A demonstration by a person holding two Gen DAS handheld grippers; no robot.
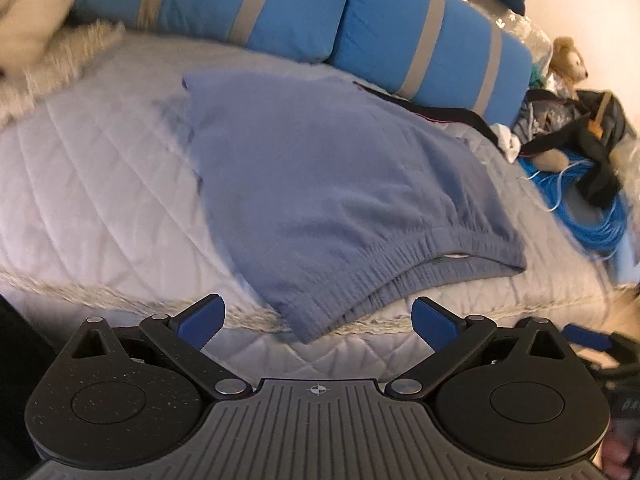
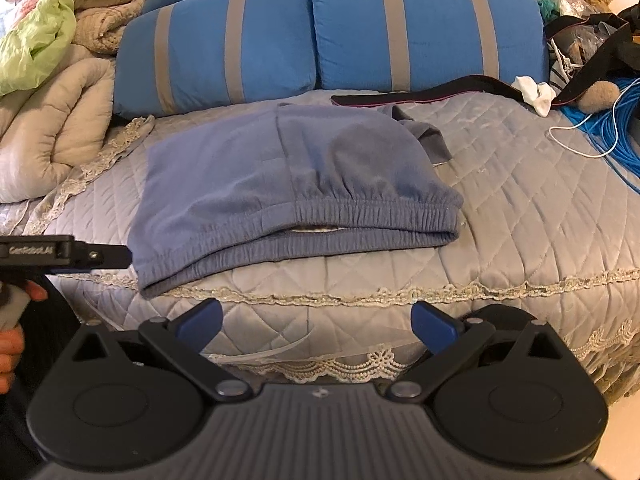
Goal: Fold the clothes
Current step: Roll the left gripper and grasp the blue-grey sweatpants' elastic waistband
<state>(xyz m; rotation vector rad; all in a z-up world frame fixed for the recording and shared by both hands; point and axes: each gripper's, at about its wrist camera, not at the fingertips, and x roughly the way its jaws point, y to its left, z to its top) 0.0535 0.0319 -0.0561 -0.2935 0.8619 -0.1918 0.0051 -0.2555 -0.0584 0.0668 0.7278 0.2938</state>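
Observation:
Folded blue-purple sweatpants point(image 1: 328, 184) point(image 2: 288, 184) lie on the quilted grey bedspread point(image 1: 96, 184) point(image 2: 520, 208), elastic waistband toward me at the bed's front edge. My left gripper point(image 1: 318, 320) is open just short of the waistband's near corner, nothing between its blue pads. My right gripper point(image 2: 316, 326) is open too, hovering in front of the bed edge below the waistband, empty. In the right wrist view the left tool point(image 2: 64, 256) shows at the far left, held by a hand point(image 2: 12, 344).
Two blue pillows with grey stripes point(image 2: 320, 36) point(image 1: 360, 20) line the back. A beige comforter and green cloth point(image 2: 48, 92) pile at left. A black strap point(image 2: 432, 94), white sock point(image 2: 536, 92), blue cable coil point(image 1: 588, 208) and plush bear point(image 1: 566, 64) clutter the right.

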